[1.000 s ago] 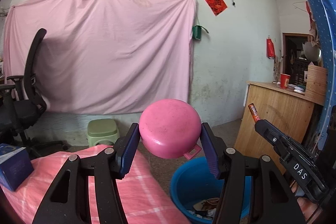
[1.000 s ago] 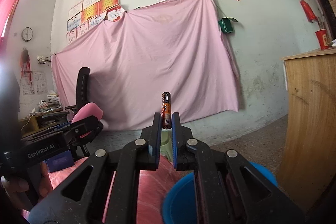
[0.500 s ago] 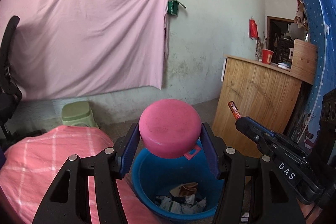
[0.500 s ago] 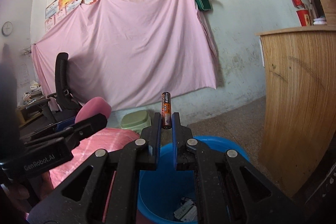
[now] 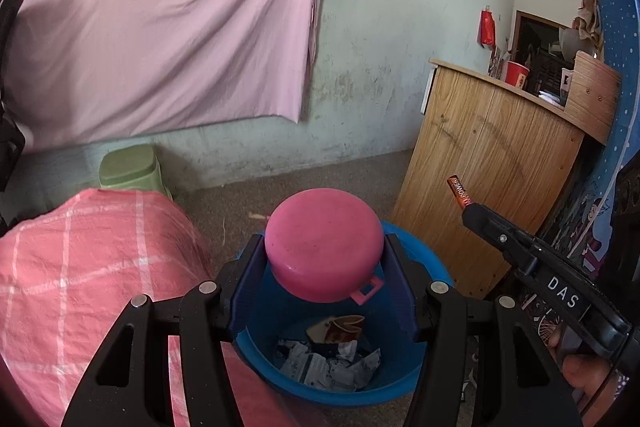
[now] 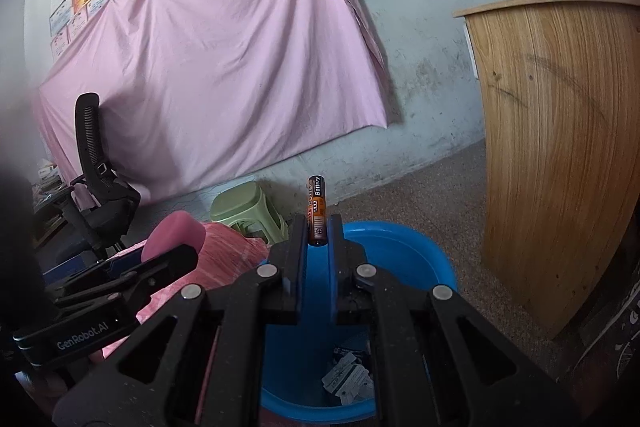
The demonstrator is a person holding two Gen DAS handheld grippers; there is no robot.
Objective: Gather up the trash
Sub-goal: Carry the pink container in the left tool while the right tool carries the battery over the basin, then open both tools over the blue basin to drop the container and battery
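Note:
My left gripper (image 5: 324, 259) is shut on a round pink lid (image 5: 324, 241) and holds it above the blue bucket (image 5: 416, 251). The bucket holds crumpled wrappers and paper (image 5: 328, 363). My right gripper (image 6: 316, 233) is shut on an orange and black AAA battery (image 6: 316, 209), upright, over the near rim of the same bucket (image 6: 400, 247). The right gripper also shows in the left wrist view (image 5: 472, 211) at the right, with the battery (image 5: 458, 191) sticking out. The left gripper shows at the left of the right wrist view (image 6: 168, 259).
A table with a pink checked cloth (image 5: 80, 267) lies left of the bucket. A green stool (image 5: 128, 171) stands behind it. A wooden counter (image 5: 492, 167) stands to the right, close to the bucket. A black office chair (image 6: 100, 187) is at the far left.
Both grippers have moved forward and tilted down over the blue bucket, which now shows larger and with its contents in view. Both grips are unchanged.

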